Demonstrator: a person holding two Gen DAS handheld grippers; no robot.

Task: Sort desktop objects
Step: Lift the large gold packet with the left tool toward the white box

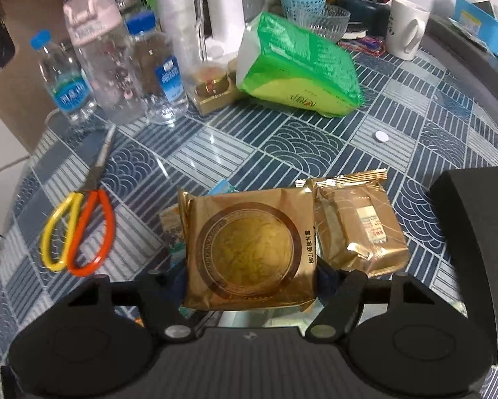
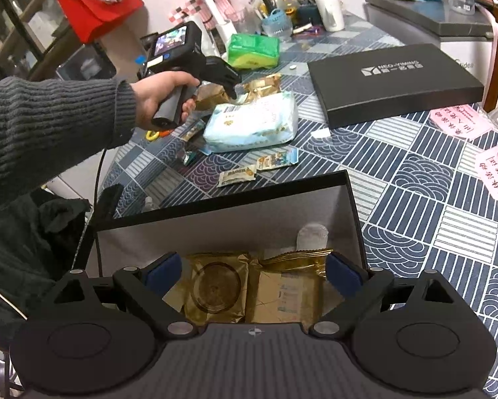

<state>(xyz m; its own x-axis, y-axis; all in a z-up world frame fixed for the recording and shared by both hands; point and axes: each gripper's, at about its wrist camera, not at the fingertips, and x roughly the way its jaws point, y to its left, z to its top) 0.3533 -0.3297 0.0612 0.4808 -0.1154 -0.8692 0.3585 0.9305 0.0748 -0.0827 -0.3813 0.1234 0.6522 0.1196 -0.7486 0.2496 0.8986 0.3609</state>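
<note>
In the left wrist view my left gripper point(image 1: 250, 276) is shut on a gold mooncake packet point(image 1: 249, 249), its jaws pressed against the packet's sides above the table. A second gold packet point(image 1: 362, 226) lies just to its right. In the right wrist view my right gripper point(image 2: 253, 274) is open and empty over an open black box point(image 2: 222, 222) that holds two gold packets point(image 2: 215, 289), side by side. The left gripper also shows in the right wrist view point(image 2: 230, 91), over gold packets behind a pale blue wipes pack point(image 2: 252, 123).
Scissors with yellow and orange handles point(image 1: 79, 226), water bottles point(image 1: 109, 66), a green tissue pack point(image 1: 298, 63) and a white mug point(image 1: 407, 30) stand around. The black box lid point(image 2: 395, 83), small snack sachets point(image 2: 258, 166) and pink notes point(image 2: 495, 169) lie on the patterned tablecloth.
</note>
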